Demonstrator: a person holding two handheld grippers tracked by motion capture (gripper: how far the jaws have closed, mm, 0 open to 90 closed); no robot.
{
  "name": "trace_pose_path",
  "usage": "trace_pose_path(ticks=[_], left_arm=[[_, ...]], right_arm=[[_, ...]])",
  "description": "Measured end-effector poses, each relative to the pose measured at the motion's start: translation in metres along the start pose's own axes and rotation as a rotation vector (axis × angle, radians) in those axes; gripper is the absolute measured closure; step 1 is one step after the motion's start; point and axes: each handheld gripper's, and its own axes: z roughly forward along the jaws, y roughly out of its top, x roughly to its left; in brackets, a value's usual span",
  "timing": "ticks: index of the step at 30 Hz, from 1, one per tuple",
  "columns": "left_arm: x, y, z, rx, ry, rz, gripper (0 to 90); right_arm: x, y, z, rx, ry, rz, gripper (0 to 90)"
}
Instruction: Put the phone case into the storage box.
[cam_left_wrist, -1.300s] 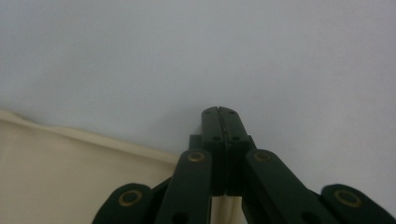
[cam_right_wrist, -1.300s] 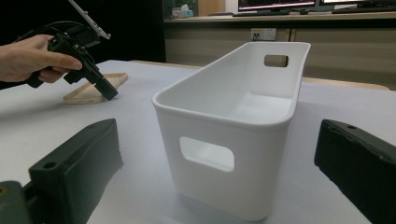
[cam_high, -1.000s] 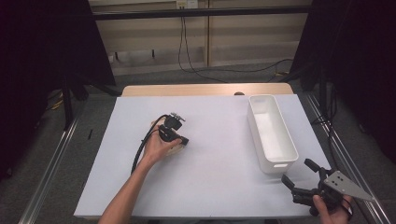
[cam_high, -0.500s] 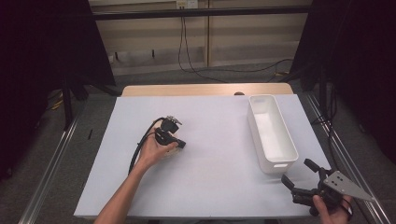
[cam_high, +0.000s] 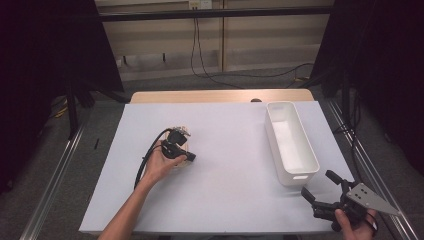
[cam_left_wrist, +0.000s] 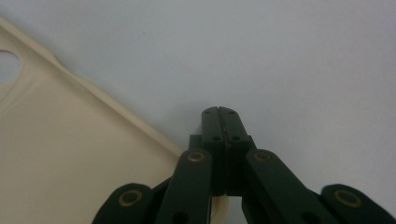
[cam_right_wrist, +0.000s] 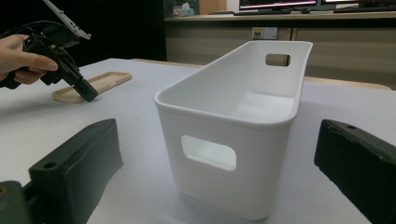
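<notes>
A flat cream phone case (cam_left_wrist: 70, 154) lies on the white table mat (cam_high: 230, 175), left of centre. My left gripper (cam_high: 189, 157) points down at the mat right beside the case's edge, jaws pressed together with nothing between them (cam_left_wrist: 218, 112). In the right gripper view the case (cam_right_wrist: 95, 83) lies just behind the left gripper's tip (cam_right_wrist: 86, 93). My right gripper (cam_high: 318, 183) hovers at the near right corner, jaws wide apart and empty, facing the short end of a white bin (cam_right_wrist: 224, 107).
The white bin (cam_high: 292, 147), empty with handle cutouts, stands lengthwise along the right side of the mat. A black cable (cam_high: 147, 160) trails from the left gripper past the forearm. Metal rails run along both table sides.
The left hand and its gripper have eased slightly toward the near edge of the table. The right gripper has kept still.
</notes>
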Motion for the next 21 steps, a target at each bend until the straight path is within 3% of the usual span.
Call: trace_pose_path(ticks=[21], left_arm=[[0.001, -0.015, -0.009, -0.013, 0.004, -0.018, 90.0]], right_arm=[[0.0, 0.0, 0.001, 0.007, 0.002, -0.007, 0.1]])
